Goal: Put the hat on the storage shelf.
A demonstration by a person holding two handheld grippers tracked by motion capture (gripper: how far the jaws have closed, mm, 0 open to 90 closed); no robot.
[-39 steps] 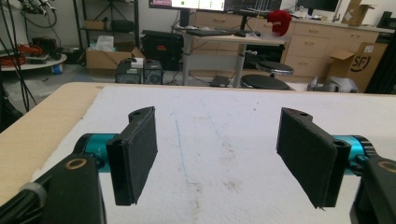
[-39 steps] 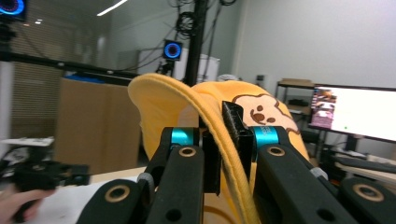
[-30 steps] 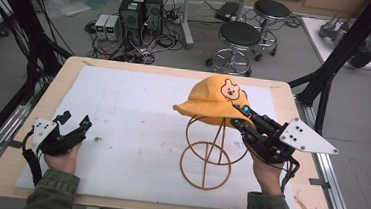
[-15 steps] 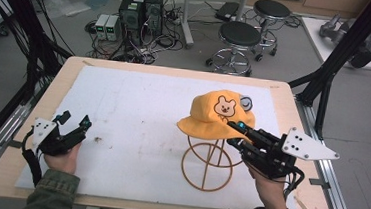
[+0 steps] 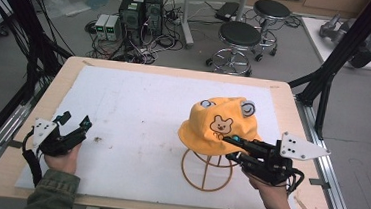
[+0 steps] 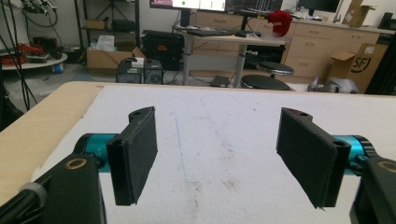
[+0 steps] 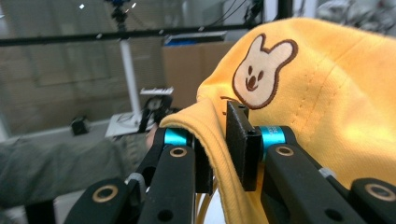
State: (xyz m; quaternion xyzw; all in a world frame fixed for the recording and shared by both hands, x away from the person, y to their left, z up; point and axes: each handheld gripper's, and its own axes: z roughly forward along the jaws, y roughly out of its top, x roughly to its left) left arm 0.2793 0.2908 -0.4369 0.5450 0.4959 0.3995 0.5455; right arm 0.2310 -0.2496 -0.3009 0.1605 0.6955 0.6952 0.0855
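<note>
An orange fabric bucket hat with a bear face (image 5: pixel 220 123) sits atop an orange wire stand (image 5: pixel 207 170) on the white table cover (image 5: pixel 138 111). The right gripper (image 5: pixel 234 147) clamps its brim; the left gripper (image 5: pixel 74 122), jaws apart, rests well away.

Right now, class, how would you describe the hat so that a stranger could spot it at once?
Start at the white mat on the wooden table, then its right half. On an orange wire stand sits a yellow fabric bucket hat, marked by an embroidered bear face.
</note>
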